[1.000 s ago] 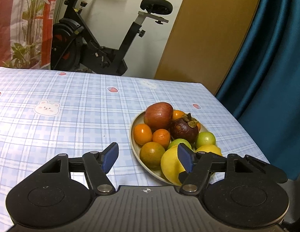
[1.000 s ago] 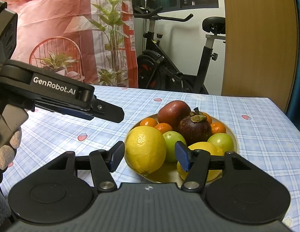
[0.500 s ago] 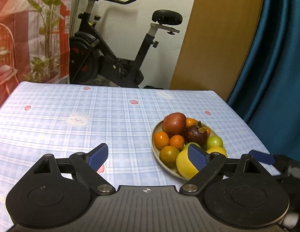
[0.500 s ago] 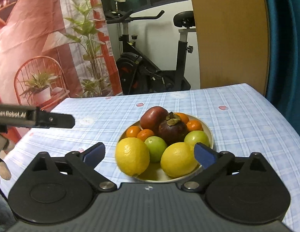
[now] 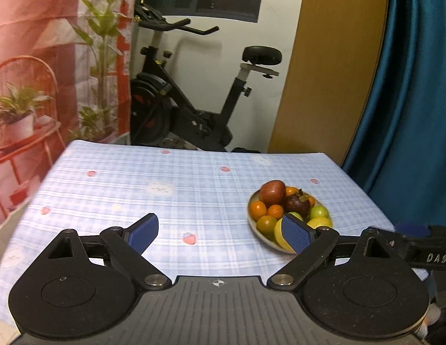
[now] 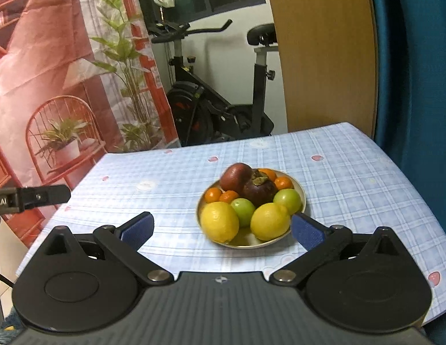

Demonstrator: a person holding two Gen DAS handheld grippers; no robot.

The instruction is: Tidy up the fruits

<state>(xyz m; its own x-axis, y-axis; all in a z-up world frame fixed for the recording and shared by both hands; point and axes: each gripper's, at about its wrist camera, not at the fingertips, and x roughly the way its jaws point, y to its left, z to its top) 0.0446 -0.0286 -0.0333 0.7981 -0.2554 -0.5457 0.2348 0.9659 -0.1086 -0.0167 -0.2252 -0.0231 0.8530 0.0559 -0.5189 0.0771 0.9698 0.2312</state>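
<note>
A beige plate (image 6: 304, 198) sits on the blue checked tablecloth (image 6: 352, 178), piled with fruit: two lemons (image 6: 220, 221), two green fruits (image 6: 289, 198), a dark mangosteen (image 6: 260, 189), a red fruit (image 6: 235, 174) and several small oranges (image 6: 214, 195). My right gripper (image 6: 223, 224) hovers open above and short of the plate, with nothing between its fingers. My left gripper (image 5: 220, 227) hangs over the cloth left of the plate (image 5: 251, 221); its jaws are opening and empty. Its right pad hides part of a lemon (image 5: 279, 230).
An exercise bike (image 5: 194, 115) stands beyond the table's far edge. A wooden panel (image 5: 332, 72) and a teal curtain (image 5: 409, 100) close off the right side. A red plant backdrop (image 6: 64, 86) hangs to the left. The right tool's arm (image 5: 424, 254) juts in at the left view's right edge.
Both grippers have risen and drawn back from the plate, which looks smaller and farther off. Both sets of jaws have spread wide. The fruit has not moved.
</note>
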